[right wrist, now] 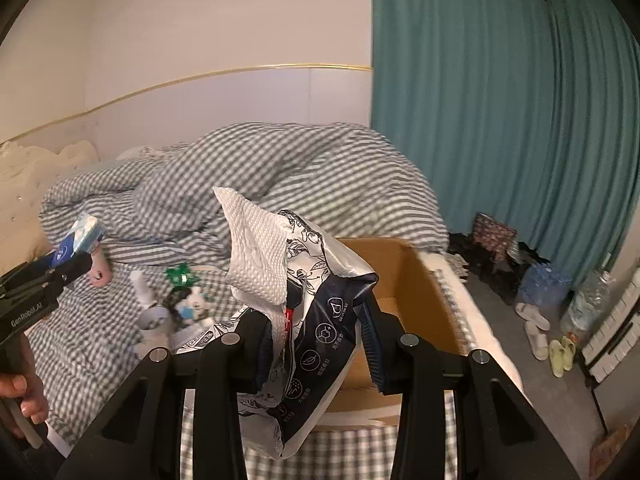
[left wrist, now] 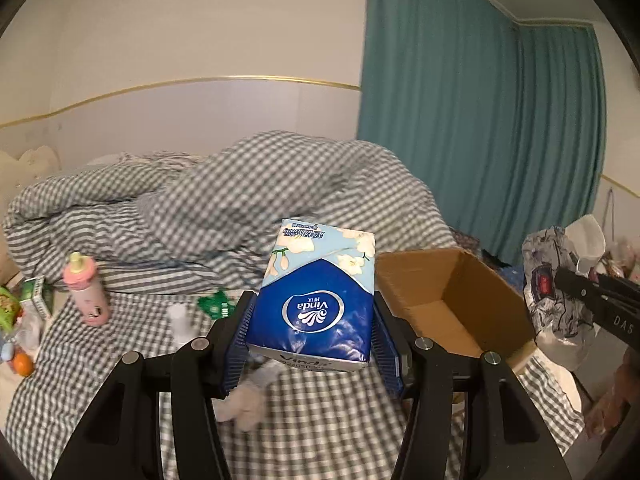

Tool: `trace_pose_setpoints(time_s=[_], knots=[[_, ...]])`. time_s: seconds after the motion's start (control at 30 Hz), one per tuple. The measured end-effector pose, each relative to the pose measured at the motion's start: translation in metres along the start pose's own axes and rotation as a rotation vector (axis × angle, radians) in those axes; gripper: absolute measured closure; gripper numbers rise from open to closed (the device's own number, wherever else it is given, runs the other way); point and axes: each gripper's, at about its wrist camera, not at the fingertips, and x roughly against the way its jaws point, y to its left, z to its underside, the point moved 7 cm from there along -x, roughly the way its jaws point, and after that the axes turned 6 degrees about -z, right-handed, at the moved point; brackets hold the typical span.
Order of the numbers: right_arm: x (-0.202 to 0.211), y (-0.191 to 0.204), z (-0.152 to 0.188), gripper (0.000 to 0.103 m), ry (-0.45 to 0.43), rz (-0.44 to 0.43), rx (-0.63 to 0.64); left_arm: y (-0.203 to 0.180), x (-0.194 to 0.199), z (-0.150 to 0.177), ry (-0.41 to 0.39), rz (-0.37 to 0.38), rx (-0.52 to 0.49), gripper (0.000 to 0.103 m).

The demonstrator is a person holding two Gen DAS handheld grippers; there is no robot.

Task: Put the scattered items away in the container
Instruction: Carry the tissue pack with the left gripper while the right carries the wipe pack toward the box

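My left gripper [left wrist: 310,332] is shut on a blue Vinda tissue pack [left wrist: 316,292] and holds it above the bed, left of the open cardboard box [left wrist: 448,300]. My right gripper [right wrist: 316,344] is shut on an opened black-and-white paper towel pack [right wrist: 304,320] with white towels sticking out, held just left of the box [right wrist: 404,280]. The left gripper and tissue pack also show in the right wrist view [right wrist: 76,248]. The paper towel pack also shows in the left wrist view [left wrist: 556,292].
On the checked bed sheet [left wrist: 320,408] lie a pink bottle [left wrist: 86,290], a green wrapper [left wrist: 216,304], a small white bottle [left wrist: 178,320], a plush toy [left wrist: 246,400] and packets at far left [left wrist: 24,304]. A rumpled duvet [left wrist: 240,200] lies behind. Slippers and water bottles [right wrist: 548,280] lie on the floor.
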Motion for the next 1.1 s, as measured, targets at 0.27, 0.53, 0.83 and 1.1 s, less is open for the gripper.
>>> trace_pose_setpoints(time_s=[0.27, 0.53, 0.83, 1.1], knots=[[0.009, -0.043, 0.004, 0.066, 0.0, 0.045, -0.033, -0.055, -0.014, -0.003, 0.019, 0.071, -0.033, 0.047], [0.006, -0.064, 0.003, 0.066, 0.008, 0.055, -0.042, -0.086, -0.029, -0.003, 0.034, 0.109, -0.053, 0.047], [-0.017, -0.075, -0.005, 0.065, 0.04, 0.044, -0.049, -0.114, -0.052, -0.003, 0.064, 0.146, -0.074, 0.047], [-0.036, -0.087, -0.007, 0.065, 0.087, 0.056, -0.05, -0.138, -0.077, -0.003, 0.131, 0.177, -0.087, 0.047]])
